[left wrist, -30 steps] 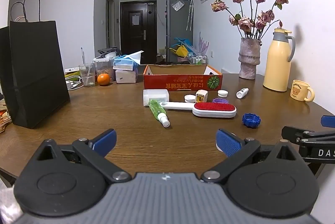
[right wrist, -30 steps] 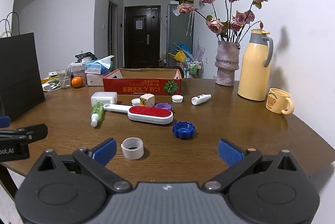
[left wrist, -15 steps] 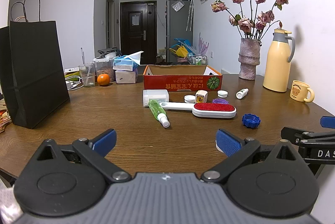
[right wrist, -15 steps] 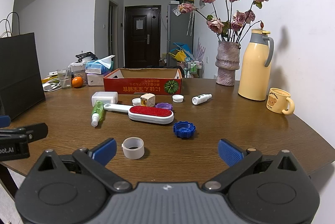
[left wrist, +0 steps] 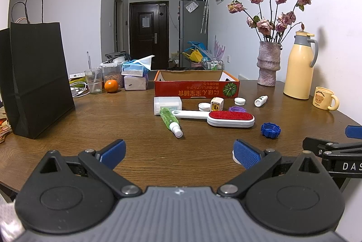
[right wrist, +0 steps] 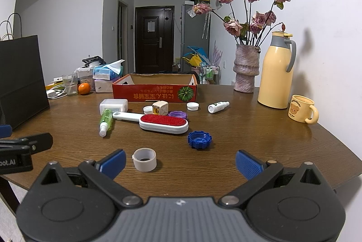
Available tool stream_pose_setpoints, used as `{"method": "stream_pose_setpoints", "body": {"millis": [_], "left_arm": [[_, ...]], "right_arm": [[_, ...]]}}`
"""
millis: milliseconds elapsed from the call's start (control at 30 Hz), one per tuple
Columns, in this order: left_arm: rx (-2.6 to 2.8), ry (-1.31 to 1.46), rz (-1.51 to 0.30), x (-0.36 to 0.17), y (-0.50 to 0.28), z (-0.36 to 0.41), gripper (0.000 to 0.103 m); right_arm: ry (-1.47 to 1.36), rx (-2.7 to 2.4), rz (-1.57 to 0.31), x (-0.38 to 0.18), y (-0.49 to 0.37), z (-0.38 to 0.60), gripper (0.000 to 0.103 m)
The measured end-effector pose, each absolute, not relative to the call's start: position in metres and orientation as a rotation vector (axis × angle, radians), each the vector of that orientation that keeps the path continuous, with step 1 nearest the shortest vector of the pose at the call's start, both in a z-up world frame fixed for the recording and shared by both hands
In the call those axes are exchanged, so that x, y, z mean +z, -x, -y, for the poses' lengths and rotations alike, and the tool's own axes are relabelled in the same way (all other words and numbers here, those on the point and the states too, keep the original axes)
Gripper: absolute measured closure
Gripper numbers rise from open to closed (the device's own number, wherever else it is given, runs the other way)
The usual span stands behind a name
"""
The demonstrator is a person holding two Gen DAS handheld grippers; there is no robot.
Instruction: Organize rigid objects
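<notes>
On the brown table lie a red-and-white lint brush [left wrist: 226,118] [right wrist: 161,122], a green spray bottle [left wrist: 169,121] [right wrist: 105,121], a blue cap [left wrist: 270,130] [right wrist: 199,139], a purple cap [right wrist: 178,115], white caps [right wrist: 192,106], a small white bottle [right wrist: 217,106], a white box [right wrist: 113,105], a beige cube [right wrist: 160,107] and a tape roll [right wrist: 144,159]. An open red cardboard box [left wrist: 196,86] [right wrist: 155,90] stands behind them. My left gripper [left wrist: 179,152] and right gripper [right wrist: 179,161] are both open and empty near the front edge.
A black paper bag [left wrist: 34,83] stands at the left. A vase of roses [right wrist: 245,70], a yellow thermos [right wrist: 277,74] and a yellow mug [right wrist: 302,109] stand at the right. A glass, an orange [left wrist: 111,85] and tissue packs sit at the back left.
The right gripper has edged slightly forward. The left gripper has barely moved. Nothing on the table has moved.
</notes>
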State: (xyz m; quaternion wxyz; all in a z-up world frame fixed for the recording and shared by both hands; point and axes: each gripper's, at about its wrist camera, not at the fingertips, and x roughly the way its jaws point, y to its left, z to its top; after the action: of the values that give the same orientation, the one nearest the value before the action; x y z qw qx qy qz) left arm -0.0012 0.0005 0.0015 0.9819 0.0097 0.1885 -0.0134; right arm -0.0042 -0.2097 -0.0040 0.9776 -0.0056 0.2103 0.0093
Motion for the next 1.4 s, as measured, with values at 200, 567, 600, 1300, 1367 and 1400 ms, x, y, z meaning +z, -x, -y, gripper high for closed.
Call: {"method": "stream_pose_setpoints", "body": {"millis": [200,567,600,1300,1367,1400], "left_arm": [[-0.027,-0.02,-0.38,0.0013,0.0016,-0.0001,0.0],[-0.027,-0.02,-0.381,0.0012,0.0019,-0.0001,0.0],[-0.027,-0.02,-0.381,0.0012,0.002,-0.0001,0.0],[-0.027,-0.02,-0.382,0.0014,0.0017,-0.0004,0.0],[-0.027,-0.021,-0.38,0.0014,0.0018,-0.0002,0.0],[-0.027,-0.021,-0.381,0.0014,0.0018,-0.0002,0.0]], "right_arm": [[0.011,0.018,-0.424,-0.0039,0.0047,0.2095,0.0],[0.011,0.018,-0.424,-0.0045,0.0035,0.2095,0.0],[0.011,0.018,-0.424,-0.0042,0.0038,0.2096,0.0],[0.011,0.021,-0.424,-0.0049,0.0026,0.2102,0.0],[0.012,0.022,-0.424,-0.0055,0.0042,0.2084,0.0],[0.014,0.024,-0.426,-0.0072,0.0042,0.2044,0.0]]}}
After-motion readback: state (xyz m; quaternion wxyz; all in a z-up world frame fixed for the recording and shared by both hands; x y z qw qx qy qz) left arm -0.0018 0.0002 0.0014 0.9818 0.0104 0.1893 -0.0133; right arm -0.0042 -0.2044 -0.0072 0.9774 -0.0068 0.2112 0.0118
